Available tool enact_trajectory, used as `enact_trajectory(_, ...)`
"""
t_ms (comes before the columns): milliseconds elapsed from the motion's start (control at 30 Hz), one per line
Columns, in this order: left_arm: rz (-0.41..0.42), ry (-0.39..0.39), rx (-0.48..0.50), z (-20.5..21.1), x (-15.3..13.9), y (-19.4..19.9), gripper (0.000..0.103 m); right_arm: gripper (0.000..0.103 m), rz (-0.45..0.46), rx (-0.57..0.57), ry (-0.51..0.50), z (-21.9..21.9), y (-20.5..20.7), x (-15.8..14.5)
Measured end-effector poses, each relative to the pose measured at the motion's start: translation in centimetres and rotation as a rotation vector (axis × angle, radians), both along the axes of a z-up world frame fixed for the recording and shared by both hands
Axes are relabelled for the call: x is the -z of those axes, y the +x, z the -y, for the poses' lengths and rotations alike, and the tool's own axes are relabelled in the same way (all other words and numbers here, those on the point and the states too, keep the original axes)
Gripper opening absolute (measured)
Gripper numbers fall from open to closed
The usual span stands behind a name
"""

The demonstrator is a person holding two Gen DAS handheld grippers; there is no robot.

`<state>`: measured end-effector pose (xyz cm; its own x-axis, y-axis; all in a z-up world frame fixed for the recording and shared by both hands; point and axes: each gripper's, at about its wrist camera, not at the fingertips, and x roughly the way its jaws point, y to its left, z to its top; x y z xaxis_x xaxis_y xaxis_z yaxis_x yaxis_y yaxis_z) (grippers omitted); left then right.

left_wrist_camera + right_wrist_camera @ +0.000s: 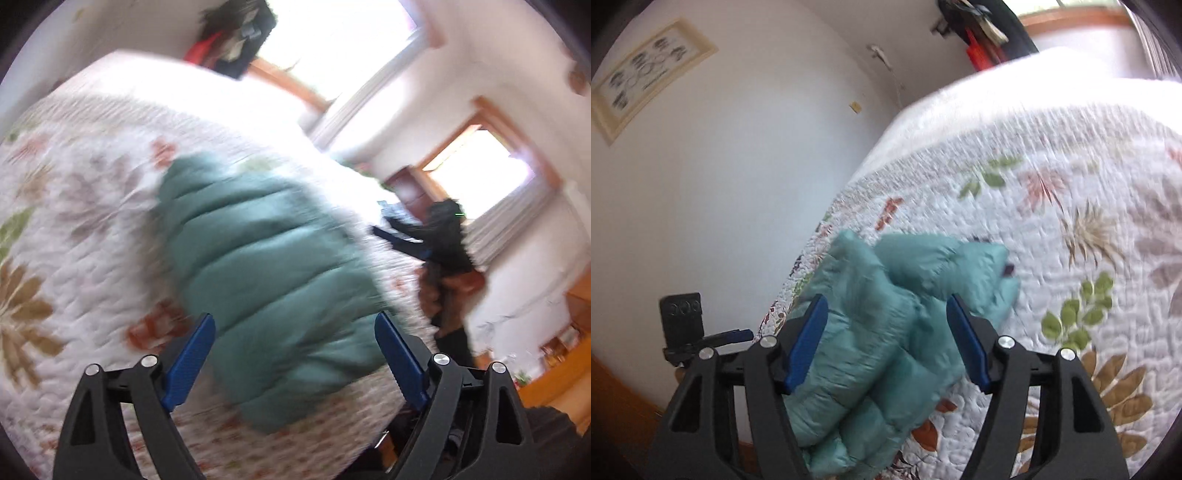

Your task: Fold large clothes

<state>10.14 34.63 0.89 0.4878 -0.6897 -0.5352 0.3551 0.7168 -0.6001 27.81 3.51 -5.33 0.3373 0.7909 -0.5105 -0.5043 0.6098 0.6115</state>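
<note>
A teal quilted puffer jacket point(266, 266) lies folded into a compact bundle on a floral quilted bedspread point(81, 229). My left gripper point(295, 325) hovers above its near end, blue fingers wide apart with nothing between them. In the right wrist view the same jacket point(886, 332) lies near the bed's left edge, its folded layers stacked and a small dark tag showing at its far end. My right gripper point(888, 310) is open just above it, holding nothing. In the left wrist view my other gripper point(402, 229) shows small and blurred past the bed's right edge.
The bedspread point(1052, 206) covers a bed set against a white wall with a framed picture point(646, 74). Dark and red items point(229, 37) hang at the head end. Windows point(480, 173) and a wooden floor point(554, 384) lie to the right. A person's hand point(458, 288) holds the far gripper.
</note>
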Motion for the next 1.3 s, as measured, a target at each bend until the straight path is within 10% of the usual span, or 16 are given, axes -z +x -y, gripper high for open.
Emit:
enact_trajectory(167, -0.027, -0.193, 0.269, 5.9, 1.7, 1.9, 0.085, 0.053, -0.070, -0.044, -0.108, -3.8, 0.7, 1.4)
enact_trajectory(233, -0.093, -0.204, 0.317, 8.2, 3.7, 2.6, 0.080, 0.026, -0.124, -0.052, -0.121, -4.4, 1.1, 3.5)
enact_trajectory(367, -0.215, -0.219, 0.330, 10.1, 7.7, 3.5, 0.058, 0.026, -0.194, -0.009, -0.110, -3.2, 0.6, 7.1)
enact_trajectory(533, -0.231, -0.208, 0.328, 10.4, 8.2, 3.4, 0.056, 0.026, -0.190, -0.009, -0.118, -3.2, -0.1, 8.9)
enact_trajectory(733, -0.100, -0.255, 0.239, 6.7, 3.5, 1.1, 0.092, 0.044, -0.012, 0.035, -0.104, -1.3, -5.2, 2.5)
enact_trajectory(933, 0.041, -0.236, 0.055, 1.9, 0.4, 0.7, 0.099, 0.047, 0.137, -0.075, -0.170, -4.4, -12.0, -1.6)
enact_trajectory(1300, -0.138, -0.391, 0.049, 1.1, 5.4, 6.5, 0.099, 0.047, 0.078, -0.040, -0.260, -5.2, -13.0, 1.6)
